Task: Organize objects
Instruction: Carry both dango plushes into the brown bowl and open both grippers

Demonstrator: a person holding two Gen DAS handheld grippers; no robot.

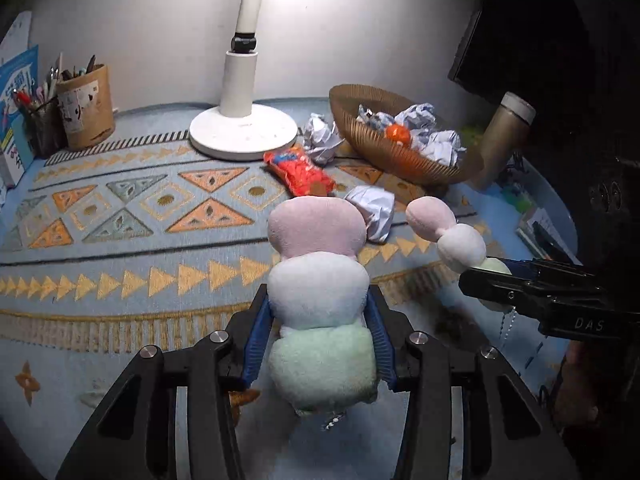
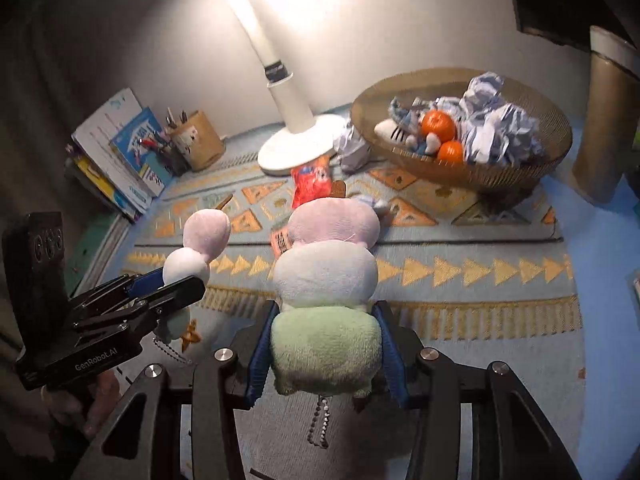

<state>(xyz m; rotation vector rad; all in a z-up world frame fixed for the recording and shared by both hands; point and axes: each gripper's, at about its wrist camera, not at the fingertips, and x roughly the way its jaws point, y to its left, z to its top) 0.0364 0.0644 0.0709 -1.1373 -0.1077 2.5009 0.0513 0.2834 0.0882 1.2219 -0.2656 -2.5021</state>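
Each gripper holds a plush toy made of pink, white and green lobes. My left gripper (image 1: 318,316) is shut on one plush (image 1: 320,292), held above the patterned mat; it also shows in the right wrist view (image 2: 196,252), with the left gripper (image 2: 176,286) at the left. My right gripper (image 2: 326,328) is shut on the other plush (image 2: 326,280), which shows at the right of the left wrist view (image 1: 448,232) with the right gripper (image 1: 488,280). Both plush toys have bead chains hanging below.
A woven basket (image 2: 500,176) at back right holds crumpled paper (image 2: 500,128), oranges (image 2: 438,124) and a small toy. A red snack bag (image 1: 300,172), loose paper balls (image 1: 372,208), a white lamp base (image 1: 244,132), a pencil holder (image 1: 86,108), books (image 2: 120,152) and a cardboard tube (image 1: 504,136) stand around the mat.
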